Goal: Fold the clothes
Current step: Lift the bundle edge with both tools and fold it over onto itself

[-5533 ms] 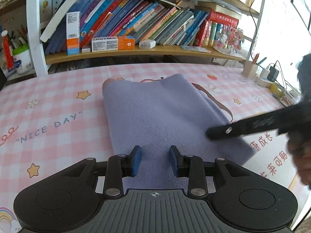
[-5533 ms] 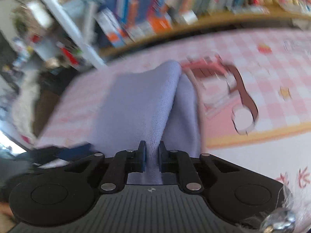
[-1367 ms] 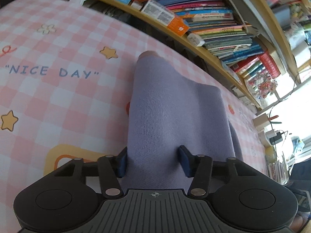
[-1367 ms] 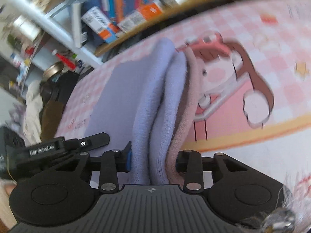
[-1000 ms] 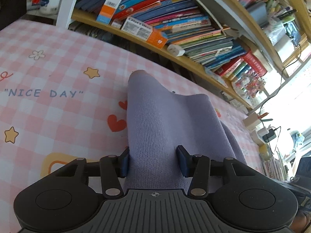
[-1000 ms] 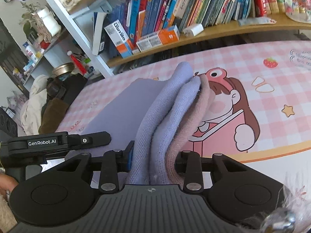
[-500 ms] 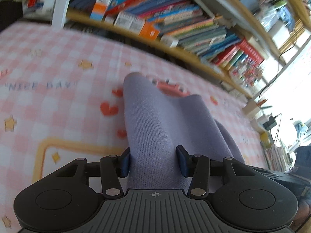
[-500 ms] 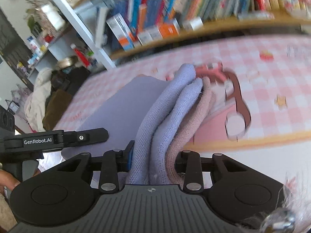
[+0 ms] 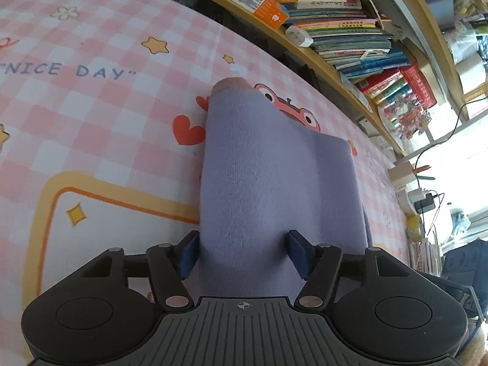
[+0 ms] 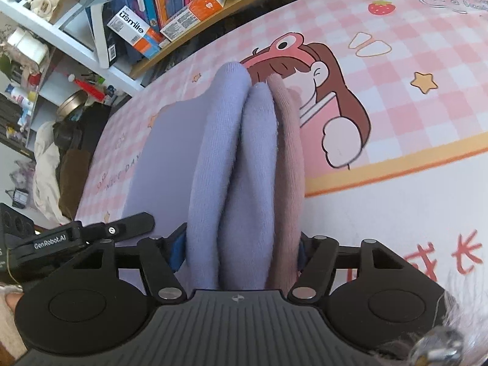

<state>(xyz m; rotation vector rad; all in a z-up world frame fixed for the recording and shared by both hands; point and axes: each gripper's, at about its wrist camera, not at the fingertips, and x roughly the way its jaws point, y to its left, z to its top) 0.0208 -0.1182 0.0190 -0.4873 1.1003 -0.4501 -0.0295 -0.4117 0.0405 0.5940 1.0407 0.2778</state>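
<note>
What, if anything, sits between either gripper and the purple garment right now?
Nothing visible does. The folded purple garment lies directly between the fingers of the left gripper and the right gripper; both sets of jaws are opening around it. The pink tablecloth around it looks clear.

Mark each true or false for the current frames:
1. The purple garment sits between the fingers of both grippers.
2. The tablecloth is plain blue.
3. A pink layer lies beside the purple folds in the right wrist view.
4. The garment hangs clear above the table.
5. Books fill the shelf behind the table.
1. True. The purple garment sits between the fingers of the left gripper and of the right gripper; both sets of jaws are opening.
2. False. The tablecloth is pink-and-white checked, with cartoon prints and "NICE DAY" lettering.
3. True. The pink layer runs along the right side of the folds.
4. False. Its far end rests on the tablecloth.
5. True. The books lie stacked along the shelf.
</note>
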